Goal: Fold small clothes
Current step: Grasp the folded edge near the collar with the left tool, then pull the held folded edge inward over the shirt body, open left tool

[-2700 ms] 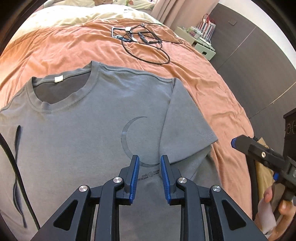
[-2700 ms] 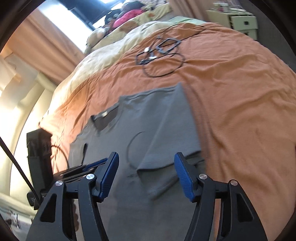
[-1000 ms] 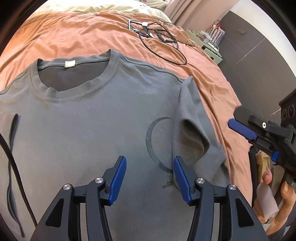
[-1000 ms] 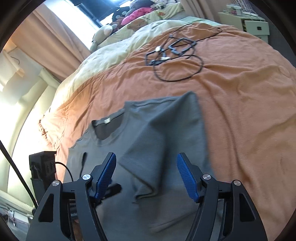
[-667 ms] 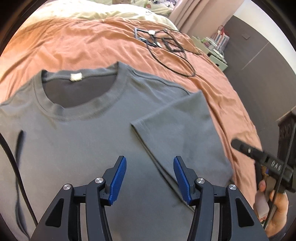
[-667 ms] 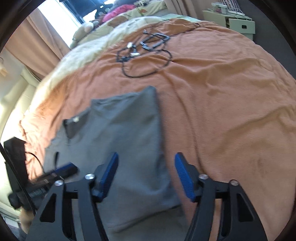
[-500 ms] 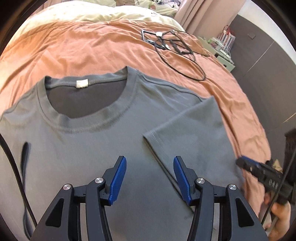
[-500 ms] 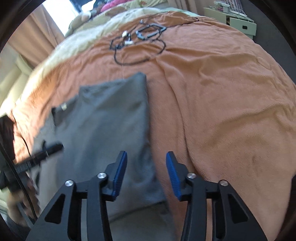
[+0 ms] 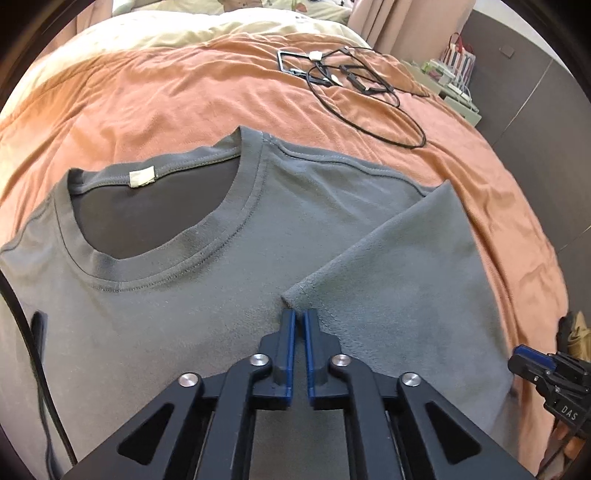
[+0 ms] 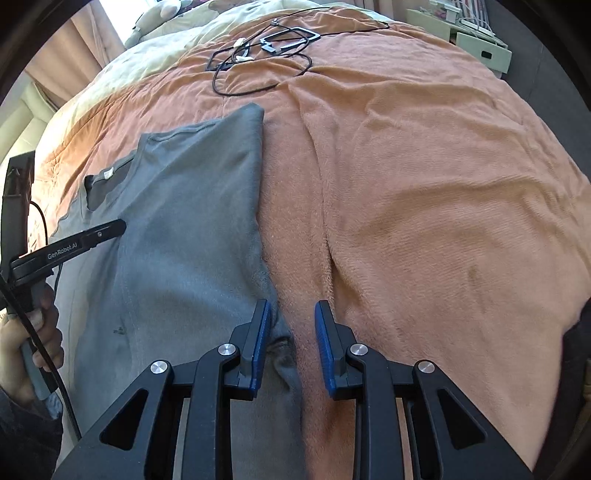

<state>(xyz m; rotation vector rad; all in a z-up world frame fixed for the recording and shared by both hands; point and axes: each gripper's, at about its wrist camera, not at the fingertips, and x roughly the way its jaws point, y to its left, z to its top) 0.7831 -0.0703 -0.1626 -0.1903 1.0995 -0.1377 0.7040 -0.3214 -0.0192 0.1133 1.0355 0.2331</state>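
Note:
A grey T-shirt [image 9: 192,295] lies face up on the orange blanket [image 9: 184,99], its right sleeve [image 9: 399,280] folded in over the chest. My left gripper [image 9: 299,314] is shut at the sleeve's hem corner, which looks pinched between the tips. From the right wrist view it shows side-on as a left gripper [image 10: 120,224] over the T-shirt [image 10: 192,229]. My right gripper [image 10: 291,314] hangs over the shirt's right side edge. Its jaws are closing, with that edge and bare blanket between them and the pads clear of the cloth. In the left wrist view the right gripper [image 9: 532,363] sits at the far right.
Black cables and a small frame [image 9: 354,85] lie further up the blanket. A cream duvet [image 9: 184,29] covers the head of the bed, and a pale cabinet [image 9: 458,99] stands beside it. A hand [image 10: 37,332] holds the left gripper's handle. Open blanket [image 10: 443,221] stretches right of the shirt.
The left jaws have closed at the sleeve's corner after moving forward and slightly down. The right jaws have narrowed and swung to the shirt's right edge.

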